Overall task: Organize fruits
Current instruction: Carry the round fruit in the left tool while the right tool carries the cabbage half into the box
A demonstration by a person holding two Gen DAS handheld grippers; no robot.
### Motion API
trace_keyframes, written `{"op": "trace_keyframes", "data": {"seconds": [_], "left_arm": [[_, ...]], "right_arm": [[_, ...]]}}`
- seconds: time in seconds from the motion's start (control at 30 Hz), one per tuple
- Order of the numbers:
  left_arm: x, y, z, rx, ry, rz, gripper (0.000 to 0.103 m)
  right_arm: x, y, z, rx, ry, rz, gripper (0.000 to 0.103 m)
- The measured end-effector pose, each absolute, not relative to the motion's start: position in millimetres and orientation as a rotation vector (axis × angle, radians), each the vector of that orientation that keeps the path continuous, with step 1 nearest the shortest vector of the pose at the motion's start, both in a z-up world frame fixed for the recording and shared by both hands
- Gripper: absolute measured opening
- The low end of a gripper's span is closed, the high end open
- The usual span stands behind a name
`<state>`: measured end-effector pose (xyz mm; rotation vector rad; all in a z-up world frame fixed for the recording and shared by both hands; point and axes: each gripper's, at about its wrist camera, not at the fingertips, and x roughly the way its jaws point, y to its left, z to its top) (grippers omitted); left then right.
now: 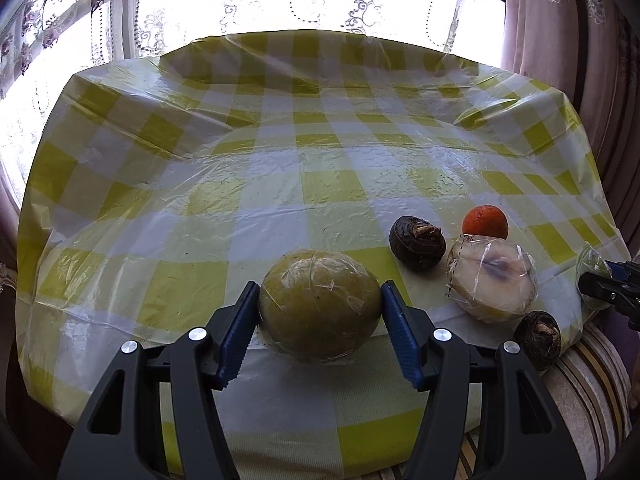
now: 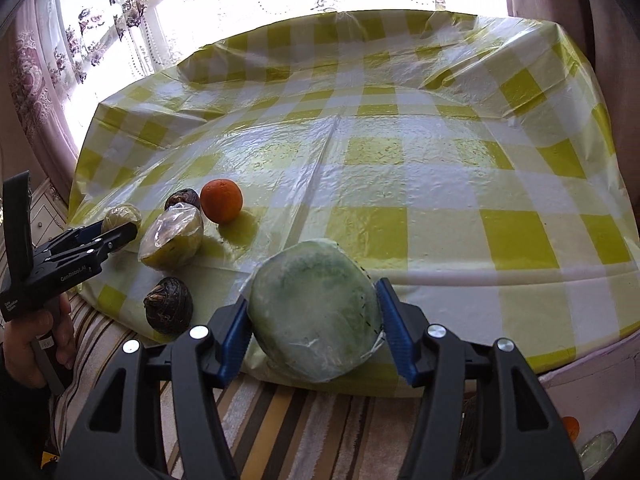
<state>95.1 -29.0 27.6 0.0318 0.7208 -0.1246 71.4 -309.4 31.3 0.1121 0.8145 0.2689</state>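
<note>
My left gripper [image 1: 320,308] is shut on a yellow-green wrapped fruit [image 1: 319,305] resting on the checkered tablecloth [image 1: 280,184]. To its right lie a dark brown fruit [image 1: 418,243], an orange [image 1: 485,222], a wrapped cut fruit half [image 1: 492,282] and a second dark fruit [image 1: 538,334] near the table's edge. My right gripper [image 2: 316,320] is shut on a pale green wrapped fruit half [image 2: 316,314] at the near table edge. In the right wrist view the left gripper [image 2: 120,236] shows at left, beside the orange [image 2: 221,201] and the cut half [image 2: 172,238].
The table is backed by a bright window with lace curtains [image 1: 240,8]. A striped cushion [image 2: 280,420] lies below the near edge. Another orange [image 2: 570,428] and a wrapped item sit low at the right in the right wrist view.
</note>
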Motion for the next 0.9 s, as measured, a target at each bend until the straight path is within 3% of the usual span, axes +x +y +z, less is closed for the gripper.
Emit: {"op": "trace_keyframes", "data": {"seconds": [0.9], "left_arm": [[49, -63, 59, 0.047, 0.621, -0.196, 0.059]], "right_arm": [[14, -358, 43, 0.152, 0.789, 0.146, 0.059]]}}
